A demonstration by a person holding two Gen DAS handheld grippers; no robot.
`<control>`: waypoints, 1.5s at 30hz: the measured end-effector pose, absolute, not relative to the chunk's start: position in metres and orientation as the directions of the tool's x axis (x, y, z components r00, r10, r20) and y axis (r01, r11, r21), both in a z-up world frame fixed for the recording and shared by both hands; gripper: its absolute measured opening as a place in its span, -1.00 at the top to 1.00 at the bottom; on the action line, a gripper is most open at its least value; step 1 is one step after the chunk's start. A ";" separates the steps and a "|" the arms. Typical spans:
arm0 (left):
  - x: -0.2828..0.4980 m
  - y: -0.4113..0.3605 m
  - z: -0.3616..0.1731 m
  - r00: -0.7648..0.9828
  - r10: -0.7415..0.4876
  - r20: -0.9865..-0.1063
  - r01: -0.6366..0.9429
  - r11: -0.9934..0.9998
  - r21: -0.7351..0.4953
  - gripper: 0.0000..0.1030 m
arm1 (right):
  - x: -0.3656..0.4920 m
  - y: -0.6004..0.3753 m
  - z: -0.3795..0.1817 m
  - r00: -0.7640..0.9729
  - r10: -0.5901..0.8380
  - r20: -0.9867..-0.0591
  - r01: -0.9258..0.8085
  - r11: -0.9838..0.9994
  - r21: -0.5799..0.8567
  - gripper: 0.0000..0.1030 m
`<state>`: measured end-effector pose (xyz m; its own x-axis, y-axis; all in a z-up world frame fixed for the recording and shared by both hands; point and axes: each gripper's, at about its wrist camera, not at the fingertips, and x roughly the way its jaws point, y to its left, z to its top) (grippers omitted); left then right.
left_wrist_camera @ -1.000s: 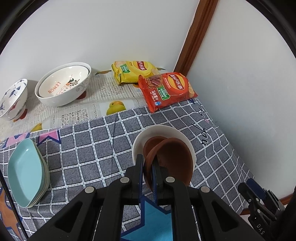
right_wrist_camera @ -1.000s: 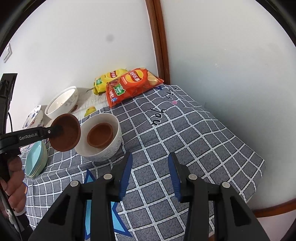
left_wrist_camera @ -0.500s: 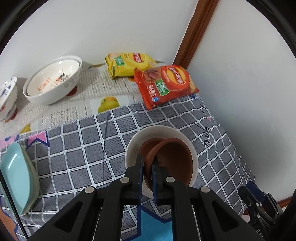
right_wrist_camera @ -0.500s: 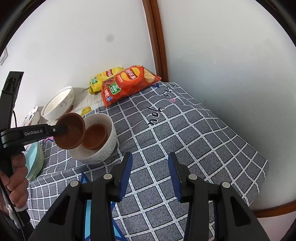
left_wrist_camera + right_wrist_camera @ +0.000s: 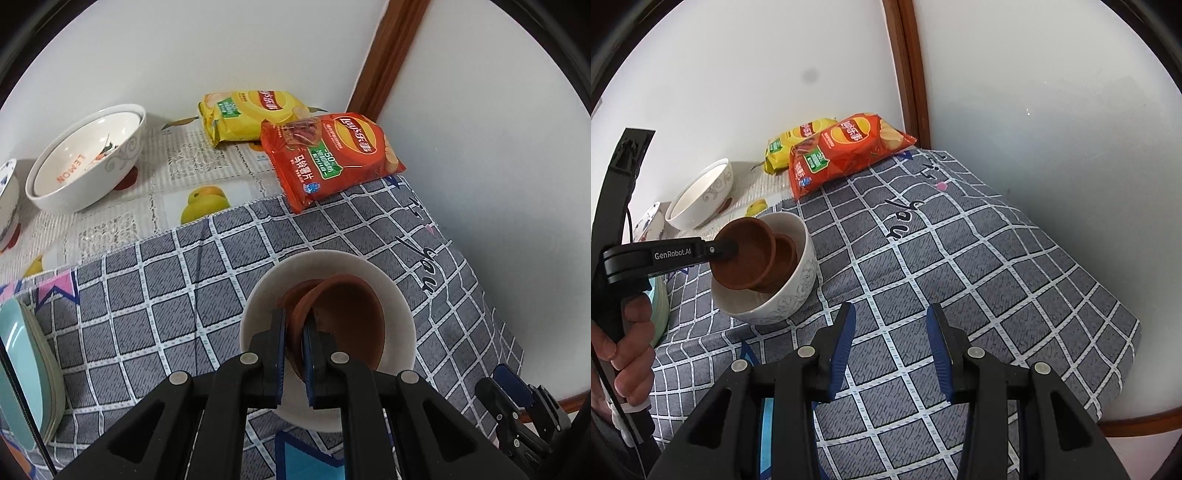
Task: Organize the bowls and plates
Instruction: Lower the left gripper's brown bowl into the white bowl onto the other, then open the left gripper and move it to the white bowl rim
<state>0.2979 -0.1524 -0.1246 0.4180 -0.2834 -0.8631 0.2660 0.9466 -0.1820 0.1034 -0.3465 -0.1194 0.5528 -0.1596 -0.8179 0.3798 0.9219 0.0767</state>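
My left gripper (image 5: 294,314) is shut on the rim of a brown bowl (image 5: 347,325), held tilted inside a white bowl (image 5: 397,295) on the grey checked cloth. A second brown bowl (image 5: 295,295) lies in the white bowl beneath it. In the right wrist view the held brown bowl (image 5: 746,254) leans against the other brown bowl (image 5: 786,254) inside the white bowl (image 5: 798,291), with the left gripper (image 5: 733,248) clamped on its rim. My right gripper (image 5: 892,317) hangs open over the cloth, right of the white bowl, with nothing between its fingers.
A stack of pale green plates (image 5: 22,373) lies at the left edge. Nested white bowls (image 5: 81,162) and a patterned bowl (image 5: 7,199) stand at the back left. A yellow chip bag (image 5: 251,118) and a red chip bag (image 5: 332,155) lie in the corner by the walls.
My left gripper has come down and carried the brown bowl from beside the white bowl into it, onto the other brown bowl. My right gripper has sunk slightly, still open.
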 end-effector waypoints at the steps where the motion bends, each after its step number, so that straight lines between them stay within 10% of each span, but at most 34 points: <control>1: 0.298 -0.153 -0.125 0.419 -0.283 -0.863 0.269 0.946 -0.180 0.83 | 0.105 -0.347 -0.121 0.551 -0.158 -0.820 0.379 0.922 0.077 0.23; 45: 0.308 -0.152 -0.145 0.390 -0.317 -0.865 0.252 0.940 -0.231 0.80 | 0.114 -0.338 -0.131 0.526 -0.130 -0.840 0.339 0.939 0.067 0.23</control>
<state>0.3079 -0.1519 -0.1454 0.3897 -0.3171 -0.8647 0.2521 0.9397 -0.2310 0.1136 -0.3383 -0.1310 0.5263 -0.1302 -0.8403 0.3386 0.9386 0.0667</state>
